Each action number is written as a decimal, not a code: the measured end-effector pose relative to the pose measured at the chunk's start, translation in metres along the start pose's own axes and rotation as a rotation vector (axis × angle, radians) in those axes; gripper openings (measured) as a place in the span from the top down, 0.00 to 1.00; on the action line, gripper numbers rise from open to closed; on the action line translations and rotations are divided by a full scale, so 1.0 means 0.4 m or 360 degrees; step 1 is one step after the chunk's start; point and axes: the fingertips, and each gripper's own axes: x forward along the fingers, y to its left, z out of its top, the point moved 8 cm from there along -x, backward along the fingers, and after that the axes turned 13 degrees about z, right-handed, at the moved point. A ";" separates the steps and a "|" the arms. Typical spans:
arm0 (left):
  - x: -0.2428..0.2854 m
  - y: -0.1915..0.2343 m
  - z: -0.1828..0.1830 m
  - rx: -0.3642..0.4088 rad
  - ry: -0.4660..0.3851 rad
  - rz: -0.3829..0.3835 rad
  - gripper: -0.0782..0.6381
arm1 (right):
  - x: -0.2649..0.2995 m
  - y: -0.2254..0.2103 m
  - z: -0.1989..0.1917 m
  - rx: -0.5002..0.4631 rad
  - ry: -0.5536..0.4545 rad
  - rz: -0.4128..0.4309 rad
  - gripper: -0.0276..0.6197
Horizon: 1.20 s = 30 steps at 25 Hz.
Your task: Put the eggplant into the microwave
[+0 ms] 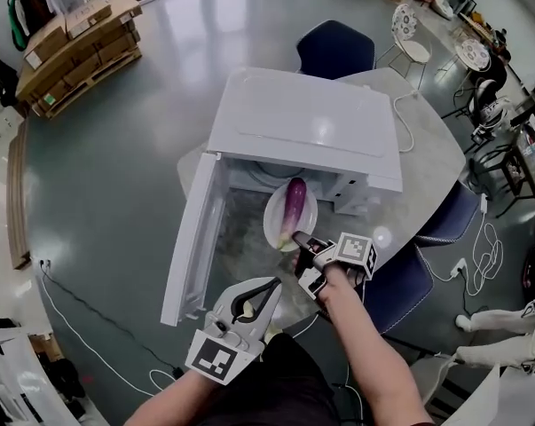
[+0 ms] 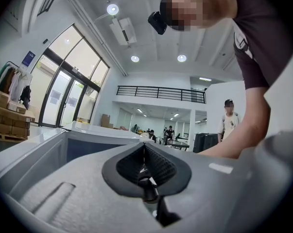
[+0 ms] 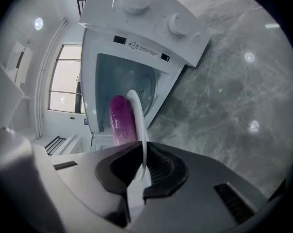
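A purple eggplant lies on a white plate just in front of the open white microwave. The microwave's door is swung out to the left. My right gripper is shut on the plate's near rim. In the right gripper view the plate stands edge-on between the pads of my right gripper. There the eggplant lies left of the plate, and the microwave's cavity is beyond it. My left gripper hovers near the door's lower end. Its jaws meet with nothing in them.
The microwave stands on a round grey marble table with blue chairs around it. A cable runs over the floor at left. Pallets of cardboard boxes sit far left. A person stands in the background of the left gripper view.
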 end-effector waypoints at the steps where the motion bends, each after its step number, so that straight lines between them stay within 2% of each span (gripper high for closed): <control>1: 0.008 0.008 -0.007 -0.0002 -0.0002 -0.0005 0.88 | 0.022 -0.010 0.014 0.0013 -0.0023 0.0003 0.93; 8: 0.032 0.057 -0.047 -0.0041 0.0030 -0.0002 0.88 | 0.139 -0.075 0.082 0.0090 -0.0122 -0.0030 0.93; 18: 0.058 0.104 -0.075 -0.0075 0.0070 0.0013 0.88 | 0.209 -0.121 0.153 0.0118 -0.0197 -0.0023 0.93; 26: 0.075 0.121 -0.080 -0.0073 0.0088 -0.0002 0.88 | 0.260 -0.096 0.186 0.0038 -0.0263 0.0162 0.90; 30: 0.075 0.117 -0.085 -0.0073 0.0110 -0.0018 0.88 | 0.255 -0.100 0.175 0.0026 -0.0275 0.0213 0.81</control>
